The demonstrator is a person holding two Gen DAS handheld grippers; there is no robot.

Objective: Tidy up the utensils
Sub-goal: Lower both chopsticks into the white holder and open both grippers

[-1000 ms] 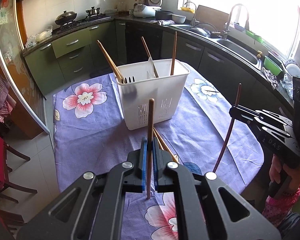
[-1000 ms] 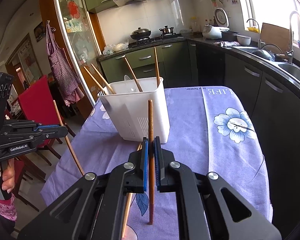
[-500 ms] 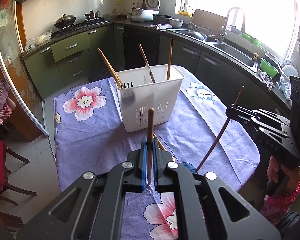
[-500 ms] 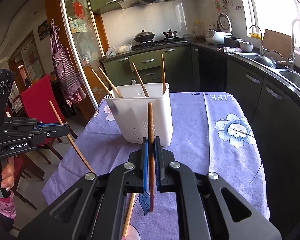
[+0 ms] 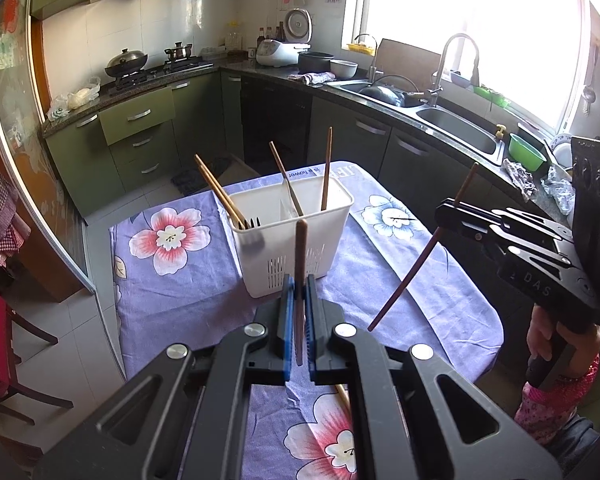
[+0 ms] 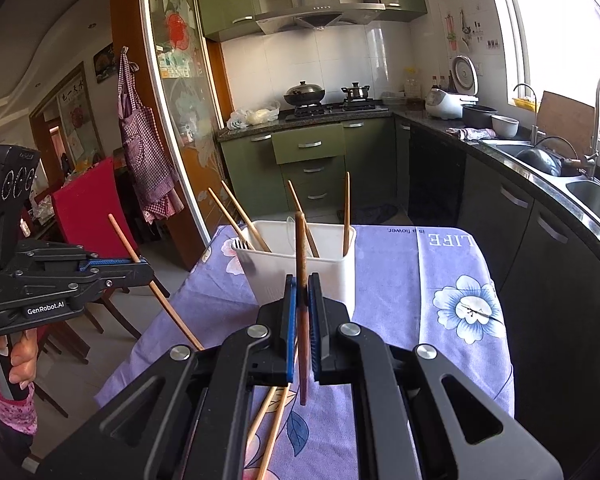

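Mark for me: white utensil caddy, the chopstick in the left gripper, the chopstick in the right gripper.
white utensil caddy point(image 5: 300, 258): left wrist view, front wall above the slots.
left gripper's chopstick point(image 5: 301, 240): left wrist view, shaft above the pads.
right gripper's chopstick point(image 6: 300, 240): right wrist view, shaft above the pads.

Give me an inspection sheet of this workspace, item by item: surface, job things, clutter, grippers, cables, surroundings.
Surface: table under a purple flowered tablecloth.
Job's things: white utensil caddy standing on the cloth, holding several wooden-handled utensils and a fork; loose chopsticks lying on the cloth near the table's close edge.
Clutter: nothing seen on the table beyond these.
Grippers: left gripper shut on a dark chopstick, held off the cloth; right gripper shut on another chopstick, also held off the cloth.
Cables: nothing seen.
Surroundings: green kitchen cabinets, stove with pots, sink under a bright window, red chair.
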